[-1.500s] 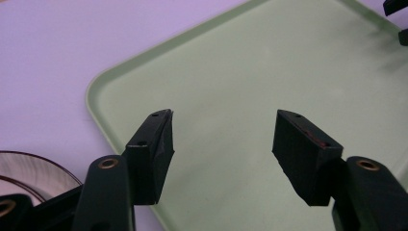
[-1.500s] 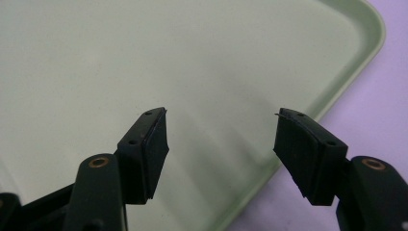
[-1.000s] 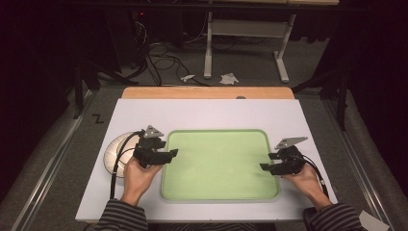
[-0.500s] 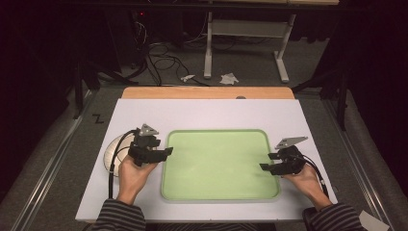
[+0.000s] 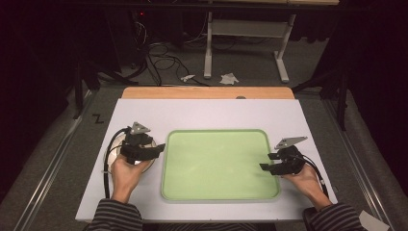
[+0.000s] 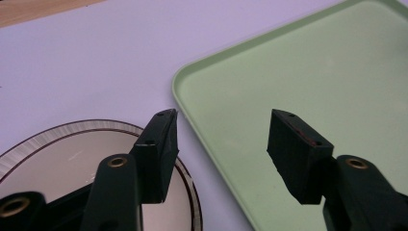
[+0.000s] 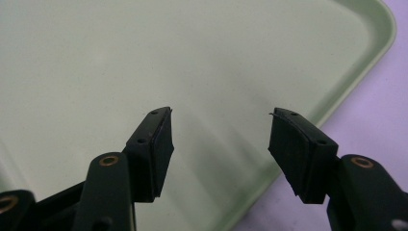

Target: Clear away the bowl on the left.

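On the white table (image 5: 211,110) we hold two grippers at either side of a green tray (image 5: 168,159); the left gripper (image 5: 156,150) hovers over a plate (image 5: 111,153) that lies just left of the tray, on the bare table, its rim near the tray's edge but apart from it; in the left gripper view our jaws stand wide with nothing between them, one over the plate (image 6: 53,159), the other over the tray (image 6: 308,62); the right gripper (image 5: 265,162) rests by the tray's right edge, its jaws likewise spread and empty, looking across the tray's floor (image 7: 144,57).

We judge that we are at the approach to the plate, with no grasp begun; the tray is bare, so moving the plate onto it seems the likely aim, though that is our guess.

Next we need to bring the left jaws down astride the plate's rim, one pad above and one below, then close firmly; the rim is thin and lies flat, so slipping a pad under it is the hard part; a shallow tilt of the hand should help.
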Available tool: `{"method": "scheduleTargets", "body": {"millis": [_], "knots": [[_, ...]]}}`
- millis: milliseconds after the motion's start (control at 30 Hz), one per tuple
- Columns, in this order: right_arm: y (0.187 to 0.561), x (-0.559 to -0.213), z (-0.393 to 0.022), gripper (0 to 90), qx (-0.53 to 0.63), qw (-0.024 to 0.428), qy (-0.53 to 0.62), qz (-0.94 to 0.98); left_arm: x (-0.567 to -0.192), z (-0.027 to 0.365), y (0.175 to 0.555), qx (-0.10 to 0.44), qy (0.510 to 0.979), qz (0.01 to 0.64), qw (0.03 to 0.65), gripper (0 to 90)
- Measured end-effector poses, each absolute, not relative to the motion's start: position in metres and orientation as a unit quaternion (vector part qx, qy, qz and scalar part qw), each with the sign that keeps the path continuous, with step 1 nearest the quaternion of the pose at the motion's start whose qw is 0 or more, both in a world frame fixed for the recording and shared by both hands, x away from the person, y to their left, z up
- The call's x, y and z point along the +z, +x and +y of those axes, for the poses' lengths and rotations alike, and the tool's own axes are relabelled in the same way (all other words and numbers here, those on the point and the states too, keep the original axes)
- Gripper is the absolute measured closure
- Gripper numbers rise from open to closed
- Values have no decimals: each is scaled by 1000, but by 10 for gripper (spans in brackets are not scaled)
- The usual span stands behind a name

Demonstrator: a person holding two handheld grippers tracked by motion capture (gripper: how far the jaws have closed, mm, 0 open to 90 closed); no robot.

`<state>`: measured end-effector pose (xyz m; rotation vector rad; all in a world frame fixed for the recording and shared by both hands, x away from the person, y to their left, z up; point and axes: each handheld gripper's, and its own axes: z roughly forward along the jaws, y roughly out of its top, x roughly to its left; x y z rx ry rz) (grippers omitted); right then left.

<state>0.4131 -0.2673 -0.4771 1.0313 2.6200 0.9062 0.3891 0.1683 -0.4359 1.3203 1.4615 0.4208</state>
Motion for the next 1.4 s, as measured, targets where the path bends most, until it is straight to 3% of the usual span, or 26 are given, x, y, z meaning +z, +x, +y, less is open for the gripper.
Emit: {"method": "scheduleTargets", "body": {"millis": [467, 1400], "knots": [[413, -478, -267, 422, 304, 89, 348, 882, -434, 186, 393, 184, 527, 642, 525, 393], [414, -479, -267, 418, 300, 87, 344, 886, -438, 233, 399, 220, 474, 690, 500, 392]]}}
